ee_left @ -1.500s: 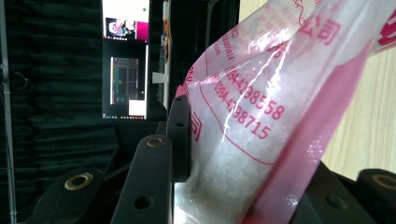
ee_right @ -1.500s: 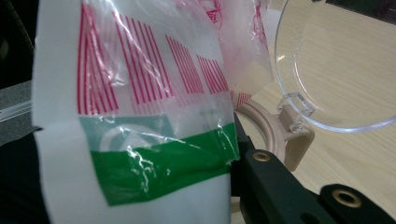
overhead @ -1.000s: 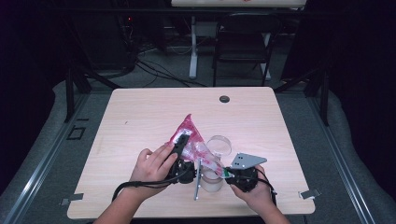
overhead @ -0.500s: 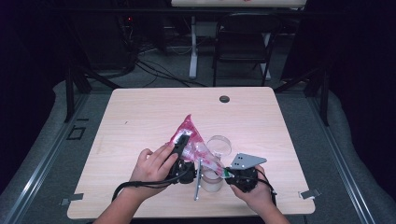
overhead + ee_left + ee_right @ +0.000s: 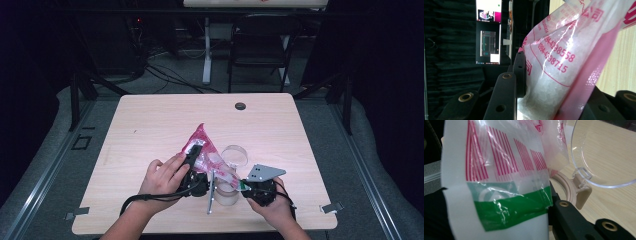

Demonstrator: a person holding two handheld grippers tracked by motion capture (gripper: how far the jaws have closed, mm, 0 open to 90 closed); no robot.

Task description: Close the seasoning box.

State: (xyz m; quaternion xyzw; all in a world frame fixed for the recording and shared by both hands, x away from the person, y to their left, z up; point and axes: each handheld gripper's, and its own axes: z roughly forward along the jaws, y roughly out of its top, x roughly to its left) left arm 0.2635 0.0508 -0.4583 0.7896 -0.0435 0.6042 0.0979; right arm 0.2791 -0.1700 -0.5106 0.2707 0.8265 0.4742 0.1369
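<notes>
A plastic bag (image 5: 202, 144) with pink print and white grains stands tilted over a clear jar (image 5: 228, 192) near the table's front edge. My left gripper (image 5: 193, 159) is shut on the bag's pink side (image 5: 556, 62), with the film pinched between its black jaws. From the right, my right gripper (image 5: 244, 186) is shut on the bag's white end with the green band (image 5: 499, 182). The jar's beige rim (image 5: 564, 185) and its clear hinged lid (image 5: 604, 152) lie just behind that end. In the high view the lid (image 5: 235, 156) stands open.
A thin metal strip (image 5: 210, 196) lies on the wooden table (image 5: 150, 125) between the two hands. A round black grommet (image 5: 240, 106) sits near the far edge. A chair (image 5: 260, 45) and cables stand beyond the table.
</notes>
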